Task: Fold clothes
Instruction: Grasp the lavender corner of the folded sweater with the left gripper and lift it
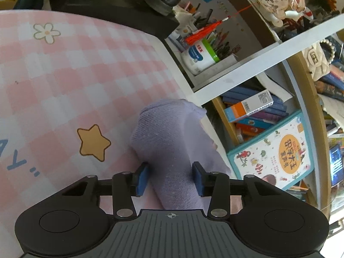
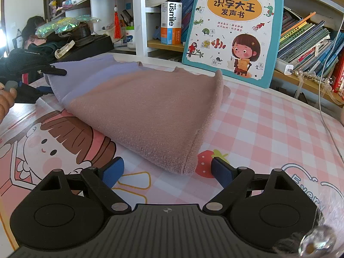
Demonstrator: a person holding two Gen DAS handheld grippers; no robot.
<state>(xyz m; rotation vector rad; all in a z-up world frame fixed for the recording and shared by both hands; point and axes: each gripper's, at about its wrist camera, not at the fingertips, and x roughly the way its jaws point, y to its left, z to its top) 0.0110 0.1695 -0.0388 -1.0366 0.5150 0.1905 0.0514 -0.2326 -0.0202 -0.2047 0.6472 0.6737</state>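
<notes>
Reading "usmile" on a shelf box [image 2: 171, 22]. Right gripper [image 2: 166, 175] wide, empty, near pink-lilac cloth [image 2: 148, 111] on checked table [image 2: 268, 129]; left gripper [image 1: 170, 178] flanking lilac end, grip unclear.

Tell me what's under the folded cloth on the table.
The cloth, pink with a lavender end, lies on the pink checked table mat, partly covering its cartoon girl print. Anything else beneath is hidden.

Close wrist views, shared cloth [image 1: 172, 142]
</notes>
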